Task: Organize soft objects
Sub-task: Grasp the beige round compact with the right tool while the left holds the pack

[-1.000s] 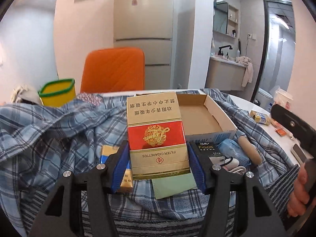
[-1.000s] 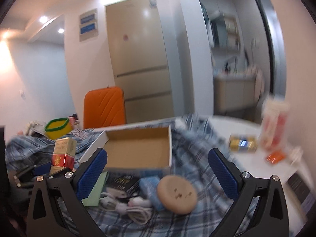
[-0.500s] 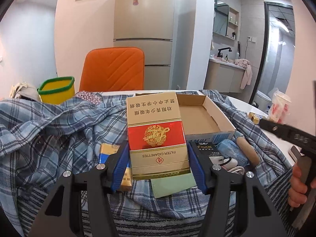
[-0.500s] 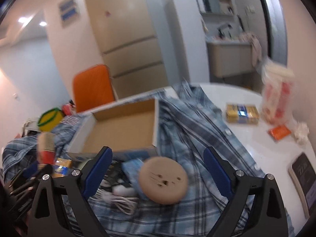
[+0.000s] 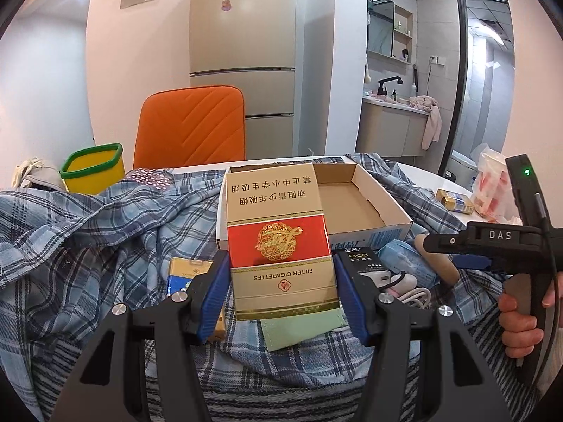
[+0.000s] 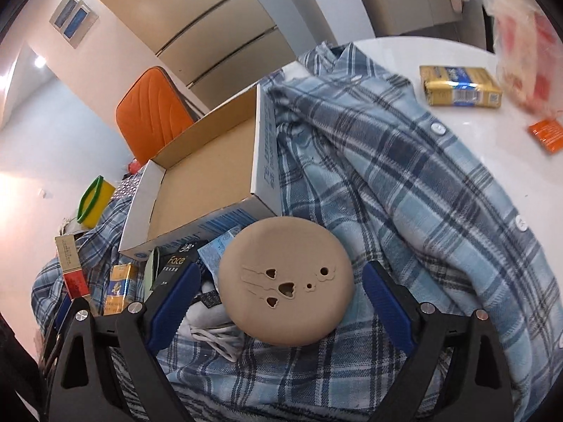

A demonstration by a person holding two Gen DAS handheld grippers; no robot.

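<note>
My left gripper (image 5: 279, 263) is shut on an upright red and gold cigarette box (image 5: 276, 232), held above a blue plaid shirt (image 5: 105, 239) spread over the table. Behind it lies an open cardboard box (image 5: 373, 190), bare inside. My right gripper (image 6: 281, 274) points down at a round tan disc (image 6: 292, 246) with small holes. The disc lies on the shirt (image 6: 404, 183) between the blue pads (image 6: 176, 295), with a gap on each side. The left wrist view shows a hand (image 5: 520, 320) holding that right gripper beside the disc (image 5: 440, 263).
Beside the disc lie a white cable (image 6: 211, 334), a black "Face" box (image 6: 176, 267) and a blue packet (image 5: 404, 260). A green pad (image 5: 299, 327) and a yellow-blue pack (image 5: 186, 274) are under the left gripper. A gold pack (image 6: 457, 86), plastic bag (image 6: 520, 52), yellow tub (image 5: 93, 168) and orange chair (image 5: 190, 126) surround.
The right gripper has come down and tilted over the tan disc, which now sits between its pads, and its jaws narrowed a little. The left gripper keeps holding the cigarette box still.
</note>
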